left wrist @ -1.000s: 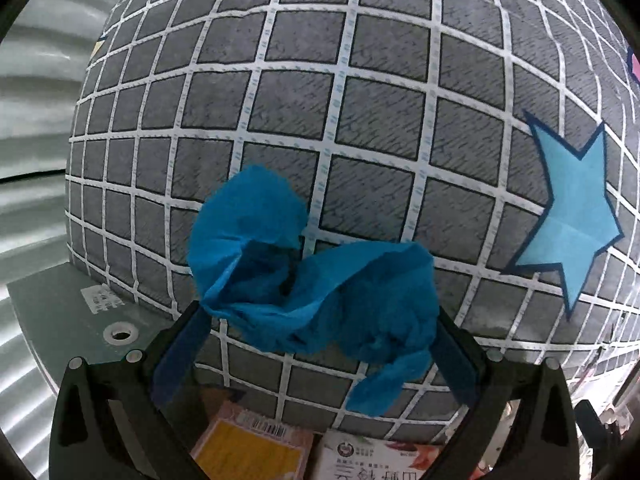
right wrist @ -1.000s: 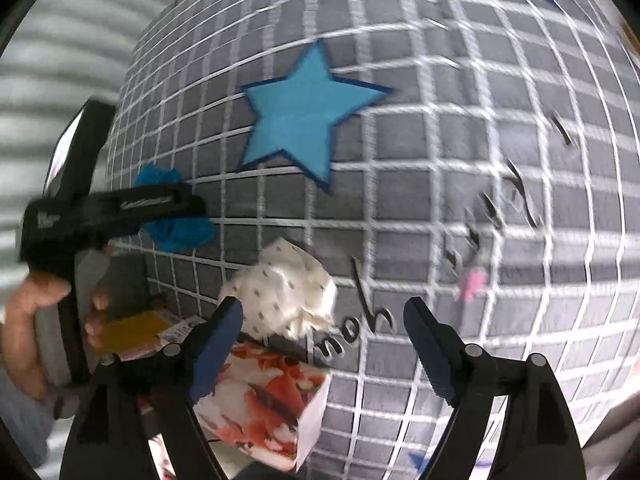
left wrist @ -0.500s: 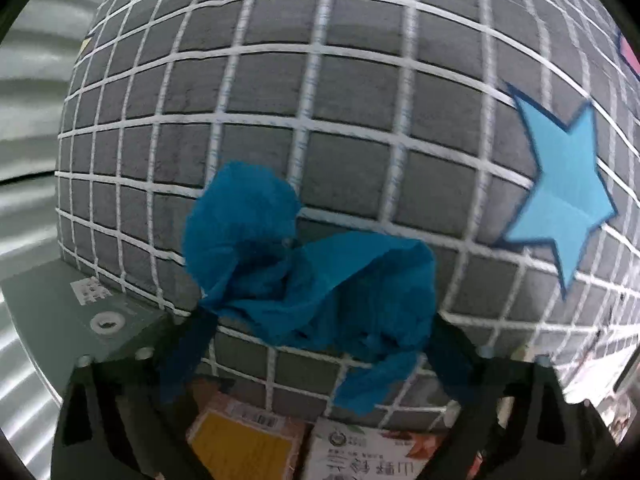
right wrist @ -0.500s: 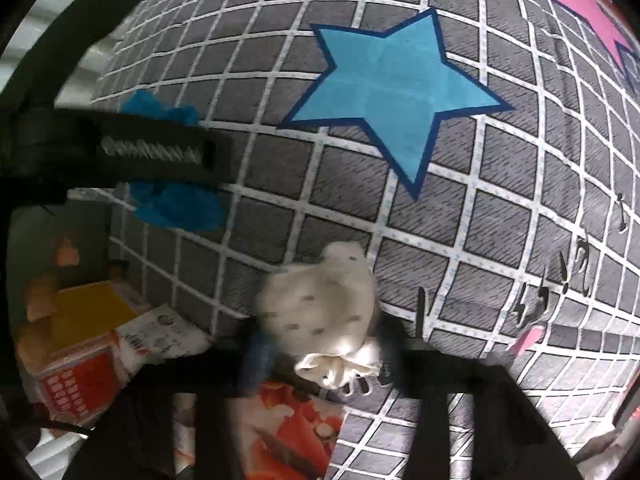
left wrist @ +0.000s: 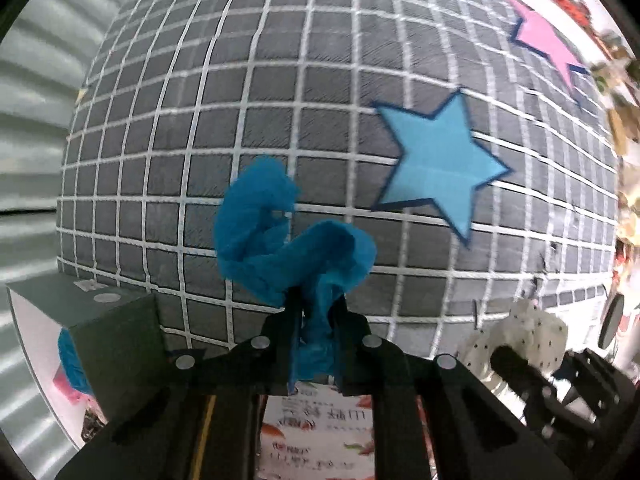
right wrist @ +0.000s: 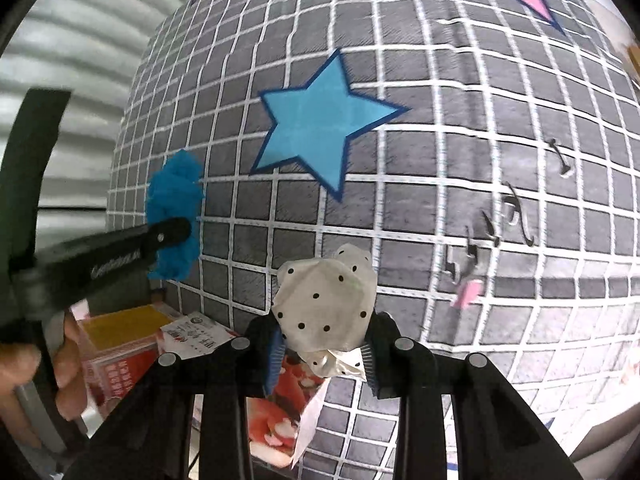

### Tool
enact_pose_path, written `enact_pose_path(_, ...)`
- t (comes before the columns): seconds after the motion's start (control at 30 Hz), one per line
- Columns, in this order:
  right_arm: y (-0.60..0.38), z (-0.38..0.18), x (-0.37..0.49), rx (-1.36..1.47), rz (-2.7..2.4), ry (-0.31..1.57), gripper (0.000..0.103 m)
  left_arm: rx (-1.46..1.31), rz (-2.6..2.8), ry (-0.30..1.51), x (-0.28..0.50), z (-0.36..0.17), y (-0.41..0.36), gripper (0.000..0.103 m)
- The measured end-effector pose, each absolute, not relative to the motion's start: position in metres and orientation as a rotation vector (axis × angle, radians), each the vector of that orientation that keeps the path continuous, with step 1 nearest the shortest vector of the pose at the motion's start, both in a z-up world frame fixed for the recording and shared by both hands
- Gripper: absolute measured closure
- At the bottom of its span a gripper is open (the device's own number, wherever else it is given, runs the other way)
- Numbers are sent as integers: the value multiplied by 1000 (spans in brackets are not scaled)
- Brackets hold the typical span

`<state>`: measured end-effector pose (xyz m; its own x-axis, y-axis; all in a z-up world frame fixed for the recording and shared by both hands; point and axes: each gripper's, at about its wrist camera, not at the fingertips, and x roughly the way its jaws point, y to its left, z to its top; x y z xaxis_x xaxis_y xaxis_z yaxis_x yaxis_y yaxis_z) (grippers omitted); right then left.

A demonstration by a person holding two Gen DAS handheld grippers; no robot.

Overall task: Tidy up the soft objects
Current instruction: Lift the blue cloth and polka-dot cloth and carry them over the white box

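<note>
Pinching crumpled blue cloth (left wrist: 292, 248) in left tool (left wrist: 316, 344), left of right tool (right wrist: 322, 354) clamping white polka-dot fabric wad (right wrist: 326, 304); both over grey grid-patterned cushion (left wrist: 280, 100).

Crumpled blue cloth (left wrist: 288, 256); bunched white polka-dot cloth (right wrist: 326, 306).

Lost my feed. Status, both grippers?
Left gripper shut on blue cloth. Right gripper shut on polka-dot cloth. Both lifted off checked sheet. Nothing blocking.

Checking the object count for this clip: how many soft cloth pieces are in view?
2: a blue cloth in the left gripper, a dotted white cloth in the right gripper. Others may be hidden.
</note>
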<state>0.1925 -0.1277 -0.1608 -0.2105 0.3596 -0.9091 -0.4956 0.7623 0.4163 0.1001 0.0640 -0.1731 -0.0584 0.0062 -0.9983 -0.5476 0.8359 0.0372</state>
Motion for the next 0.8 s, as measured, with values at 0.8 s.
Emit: enact_pose_path(0.8, -164, -121, 156, -42, 694, 1545, 69, -194, 262, 1402, 61, -66, -14, 88)
